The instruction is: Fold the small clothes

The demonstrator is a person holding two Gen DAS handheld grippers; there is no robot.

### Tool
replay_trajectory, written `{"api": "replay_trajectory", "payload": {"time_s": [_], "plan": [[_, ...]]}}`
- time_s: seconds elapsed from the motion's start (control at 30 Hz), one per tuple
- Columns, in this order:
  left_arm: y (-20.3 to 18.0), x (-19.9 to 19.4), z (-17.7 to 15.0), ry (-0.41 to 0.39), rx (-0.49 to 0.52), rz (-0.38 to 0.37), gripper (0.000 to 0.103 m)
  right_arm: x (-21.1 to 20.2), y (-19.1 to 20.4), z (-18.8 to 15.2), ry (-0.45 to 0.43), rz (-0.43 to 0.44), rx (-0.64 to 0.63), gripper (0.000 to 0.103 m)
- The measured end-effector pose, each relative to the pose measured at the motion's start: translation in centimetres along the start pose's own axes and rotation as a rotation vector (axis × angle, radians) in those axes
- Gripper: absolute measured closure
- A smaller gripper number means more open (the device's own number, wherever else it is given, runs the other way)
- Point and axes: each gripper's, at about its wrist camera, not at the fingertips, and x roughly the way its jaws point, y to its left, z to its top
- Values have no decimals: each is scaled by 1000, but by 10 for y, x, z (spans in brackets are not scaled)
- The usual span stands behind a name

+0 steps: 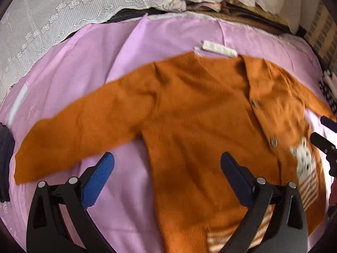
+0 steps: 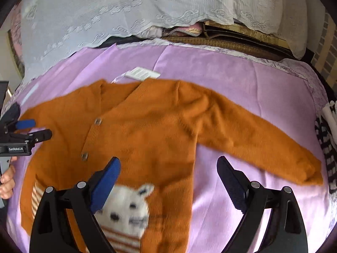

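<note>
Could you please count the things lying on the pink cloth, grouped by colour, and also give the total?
Orange: 1, the cardigan, spread flat with both sleeves out.
White: 1, the tag beside the cardigan's collar.
Black and white: 1, a patterned cloth at the edge, partly cut off.
Total: 3

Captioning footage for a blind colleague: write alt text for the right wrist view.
An orange cardigan with a white animal motif lies spread flat on a lilac sheet, sleeves out. The right hand-held gripper hovers open above it.
</note>
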Motion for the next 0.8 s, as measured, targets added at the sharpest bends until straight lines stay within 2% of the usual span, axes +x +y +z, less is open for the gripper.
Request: {"api": "replay_trajectory", "payload": {"time_s": [0.07,0.17,0.27,0.33,0.4,0.47,0.57,0.63,0.7,0.73,0.8], "plan": [[-14,3,-31,44,56,27,5,-1,14,-31,61,-4,-57,10],[-15,-18,-70,-2,60,62,4,-22,16,-70,42,-39,-61,8],[-11,-38,-96,-28,50,80,4,-40,5,-97,72,-17,-51,3],[-11,-46,-108,-17,59,76,4,-49,1,-111,73,-6,-54,3],[-10,-61,-113,-56,50,82,4,-61,-6,-115,58,20,-28,4],[-17,-77,-109,-106,58,94,4,-72,-17,-108,4,43,39,4],[-40,-96,-101,-159,111,38,4,-73,-20,-95,-29,63,76,4],[-58,-89,-98,-139,156,12,4,-63,-11,-97,-2,67,52,4],[-74,-65,-104,-50,197,-7,4,-44,1,-110,78,63,-8,3],[-79,-49,-107,-1,203,3,4,-45,6,-116,44,42,-38,3],[-79,-52,-110,-24,177,-14,4,-53,3,-115,40,69,-37,3]]}}
